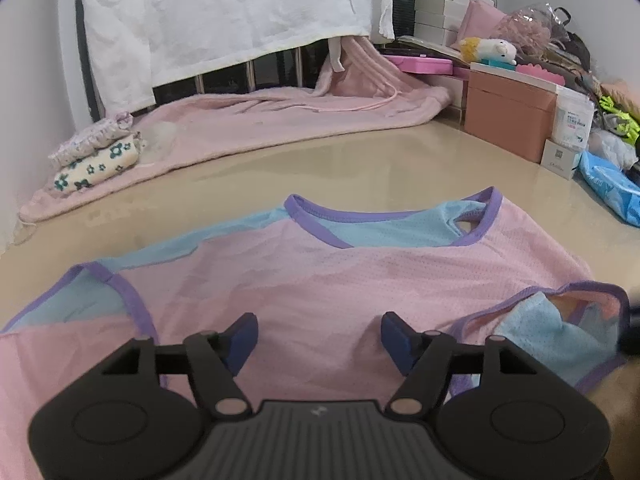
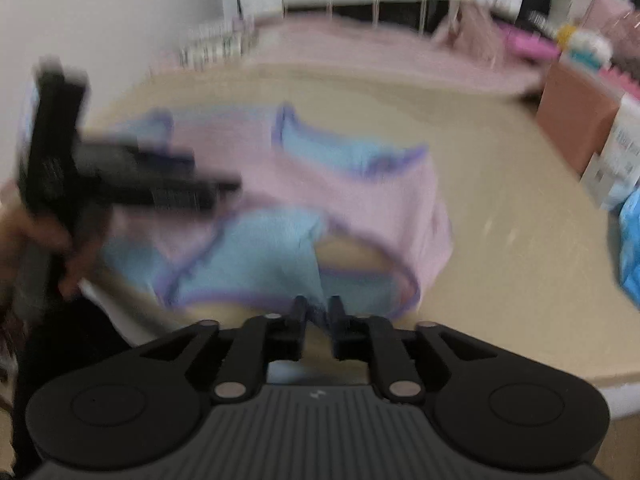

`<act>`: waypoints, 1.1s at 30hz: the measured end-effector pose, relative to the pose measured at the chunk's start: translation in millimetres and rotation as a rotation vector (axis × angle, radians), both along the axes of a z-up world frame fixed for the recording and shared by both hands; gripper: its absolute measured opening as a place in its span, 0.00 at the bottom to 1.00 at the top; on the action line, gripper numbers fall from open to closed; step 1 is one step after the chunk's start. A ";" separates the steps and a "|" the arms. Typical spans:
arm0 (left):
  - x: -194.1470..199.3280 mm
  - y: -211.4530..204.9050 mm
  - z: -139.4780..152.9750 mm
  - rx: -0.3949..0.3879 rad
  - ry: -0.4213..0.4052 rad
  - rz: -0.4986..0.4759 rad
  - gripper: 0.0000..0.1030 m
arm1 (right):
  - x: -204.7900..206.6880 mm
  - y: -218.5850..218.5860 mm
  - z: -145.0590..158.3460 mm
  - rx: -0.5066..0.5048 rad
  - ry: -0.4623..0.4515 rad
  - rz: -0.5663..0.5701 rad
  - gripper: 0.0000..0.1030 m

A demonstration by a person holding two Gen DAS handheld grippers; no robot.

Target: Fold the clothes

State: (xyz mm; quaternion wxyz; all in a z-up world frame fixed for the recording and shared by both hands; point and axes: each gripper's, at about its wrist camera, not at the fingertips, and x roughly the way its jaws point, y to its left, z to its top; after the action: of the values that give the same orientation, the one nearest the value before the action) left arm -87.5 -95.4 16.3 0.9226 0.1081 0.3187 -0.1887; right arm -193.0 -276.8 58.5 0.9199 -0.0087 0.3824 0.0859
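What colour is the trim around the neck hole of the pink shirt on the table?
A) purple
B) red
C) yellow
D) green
A: the pink shirt has a purple band running round its neck opening, over a light blue inner layer.

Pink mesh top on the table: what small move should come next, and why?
Probably the left gripper should drop and close on the pink top below it. Its jaws stand open over flat fabric, holding nothing. The right gripper is narrow at the blue sleeve; blur hides whether it grips.
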 end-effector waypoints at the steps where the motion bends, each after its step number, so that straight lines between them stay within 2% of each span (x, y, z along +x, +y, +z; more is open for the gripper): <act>1: -2.8 -0.1 2.6 -0.003 -0.011 0.005 0.62 | 2.1 -2.9 4.7 -0.006 -0.043 -0.011 0.44; 2: -6.0 -0.2 5.4 -0.009 -0.023 0.007 0.62 | 5.1 -4.9 6.9 -0.021 -0.074 -0.024 0.43; 4: -15.6 -0.3 12.2 -0.031 -0.045 -0.020 0.62 | 14.9 -3.9 -0.3 -0.064 -0.064 -0.044 0.42; 6: -26.8 -2.5 16.9 -0.045 -0.061 -0.072 0.63 | 19.9 2.5 -13.9 -0.070 -0.042 -0.017 0.34; 10: -37.0 -18.7 6.2 0.024 -0.070 -0.122 0.63 | 14.9 14.1 -33.6 -0.094 -0.053 -0.005 0.22; 12: -36.9 -23.5 -0.8 0.056 -0.059 -0.115 0.64 | 11.7 13.5 -36.2 -0.109 -0.052 -0.049 0.21; 15: -37.2 -17.4 -5.1 0.025 -0.060 -0.102 0.65 | 15.2 7.4 -31.5 -0.206 -0.007 -0.174 0.21; 16: -37.2 -15.5 -5.9 0.015 -0.059 -0.100 0.65 | 14.7 4.5 -28.0 -0.175 -0.014 -0.177 0.23; 18: -38.1 -12.4 -6.9 -0.004 -0.054 -0.091 0.65 | 12.3 0.4 -17.5 -0.090 -0.080 -0.145 0.27; 20: -39.7 -9.7 -7.4 -0.014 -0.053 -0.088 0.65 | 15.5 2.7 -13.0 -0.077 -0.142 -0.107 0.27; 24: -41.8 -12.4 -3.8 0.004 -0.054 -0.095 0.65 | 36.3 19.6 -25.9 -0.193 -0.110 0.006 0.27; 29: -41.8 -29.1 4.7 -0.019 -0.054 -0.144 0.65 | 42.3 28.7 -38.7 -0.322 -0.124 0.045 0.27; 30: -42.7 -35.5 4.8 -0.004 -0.064 -0.156 0.65 | 44.4 27.8 -41.1 -0.347 -0.118 0.047 0.27; 32: -45.3 -47.5 1.7 0.049 -0.082 -0.176 0.65 | 47.1 24.0 -39.1 -0.321 -0.116 0.041 0.02; 33: -46.7 -52.8 -0.1 0.074 -0.090 -0.185 0.65 | 48.0 21.7 -36.5 -0.291 -0.118 0.036 0.02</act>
State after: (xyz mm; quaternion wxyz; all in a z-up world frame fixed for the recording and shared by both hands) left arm -134.2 -148.2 16.3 0.9098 0.1796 0.2725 -0.2563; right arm -145.0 -255.2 22.0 0.9281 -0.1537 0.3361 0.0456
